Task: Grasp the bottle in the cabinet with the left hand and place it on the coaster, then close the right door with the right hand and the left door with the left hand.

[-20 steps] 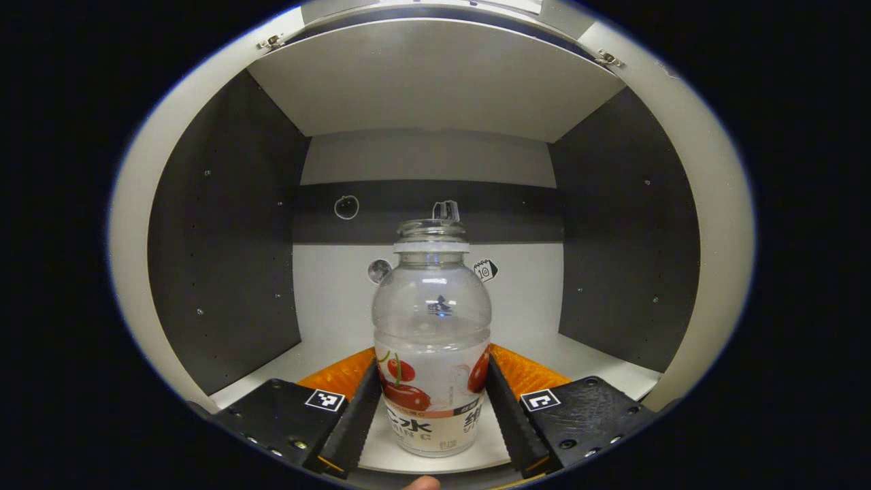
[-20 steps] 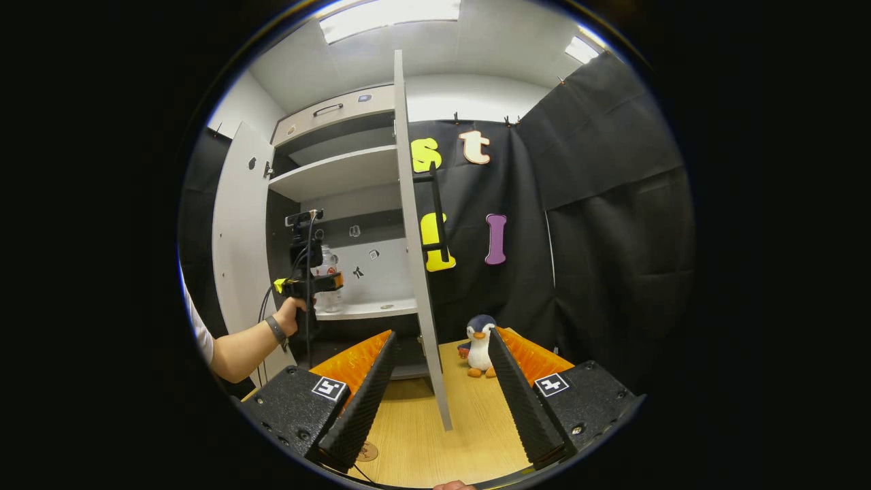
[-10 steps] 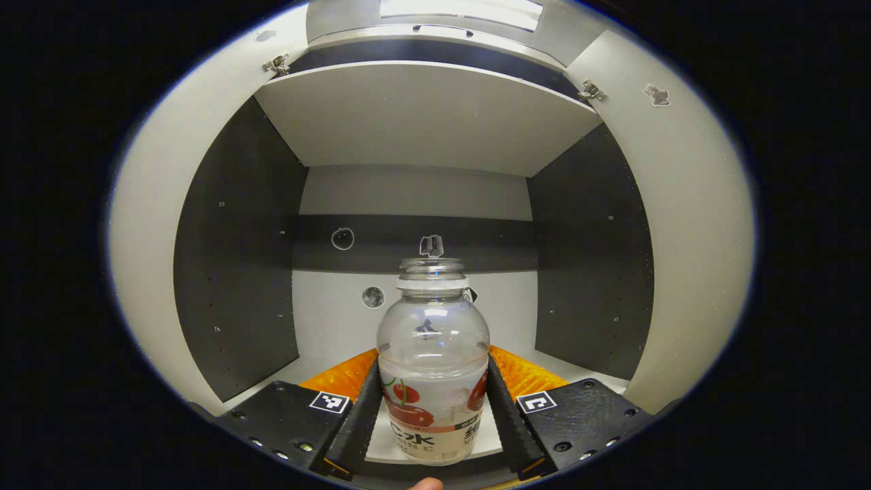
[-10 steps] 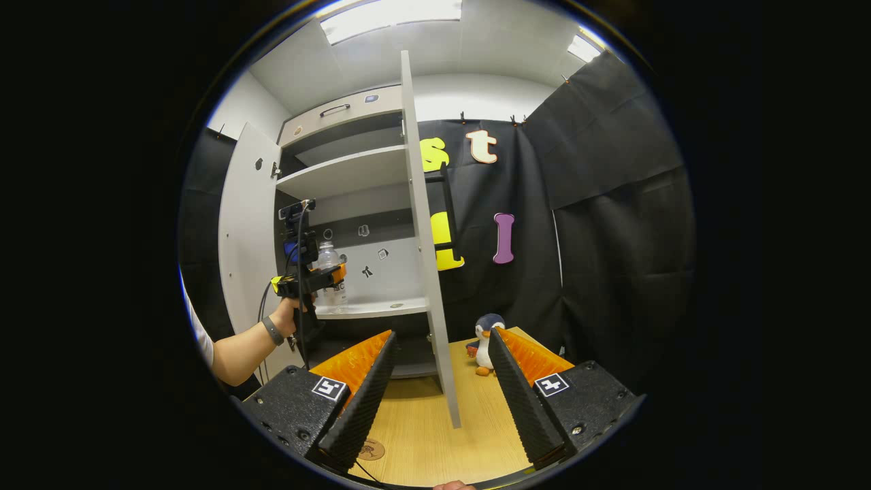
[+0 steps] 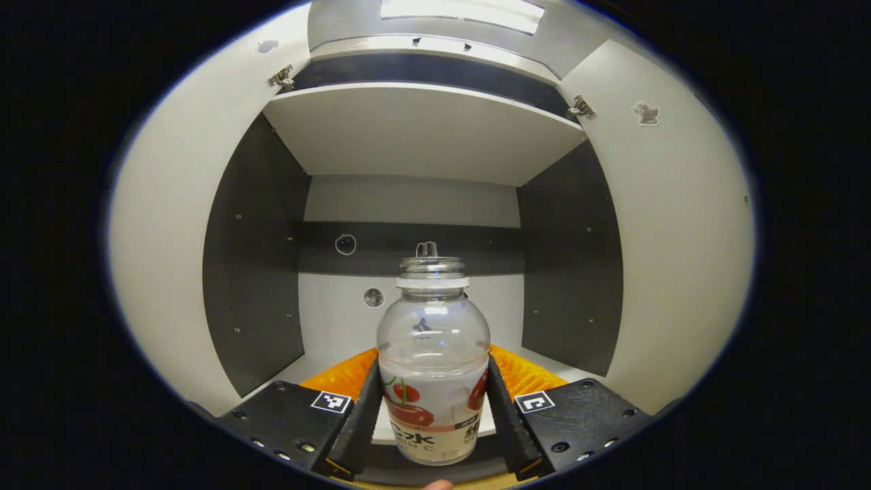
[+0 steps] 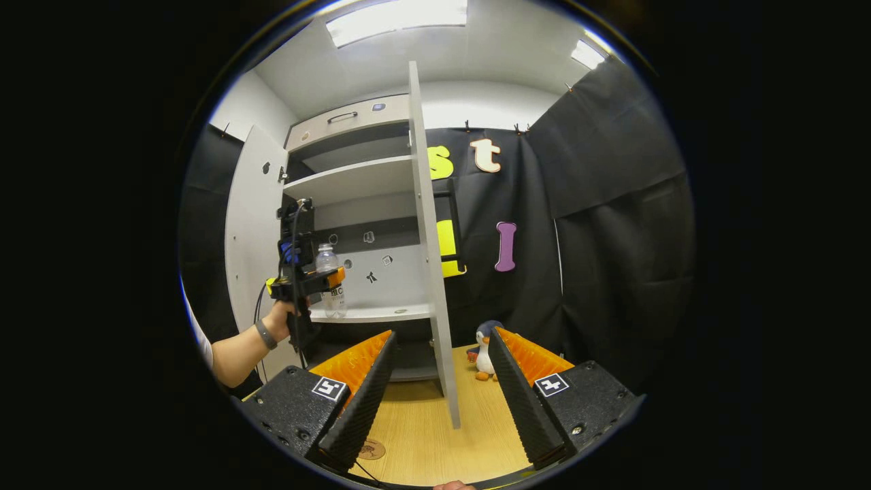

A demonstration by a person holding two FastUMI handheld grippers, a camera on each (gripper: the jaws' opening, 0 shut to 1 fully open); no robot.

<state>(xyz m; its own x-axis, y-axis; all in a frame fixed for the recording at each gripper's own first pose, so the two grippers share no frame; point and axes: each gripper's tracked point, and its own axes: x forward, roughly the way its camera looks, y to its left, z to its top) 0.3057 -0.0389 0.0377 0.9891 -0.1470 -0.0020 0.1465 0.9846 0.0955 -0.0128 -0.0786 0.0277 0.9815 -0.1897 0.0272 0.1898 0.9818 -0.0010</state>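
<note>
Since 1 s ago I've pulled my left gripper (image 5: pixel 433 408) back out of the cabinet (image 5: pixel 422 129) w/ the bottle (image 5: pixel 433 367) clamped in it. The shelf edge (image 5: pixel 388 435) that was under the bottle's base now sits behind it; the base hangs past the edge. Both doors (image 5: pixel 163 224) take up more of the left gripper view, and the back-wall stickers look smaller. In the right gripper view the bottle (image 6: pixel 329 282) has come fwd, my right gripper (image 6: pixel 439 395) has shifted a bit, and the penguin (image 6: pixel 484 350) is now partly behind the door (image 6: pixel 435 272).
</note>
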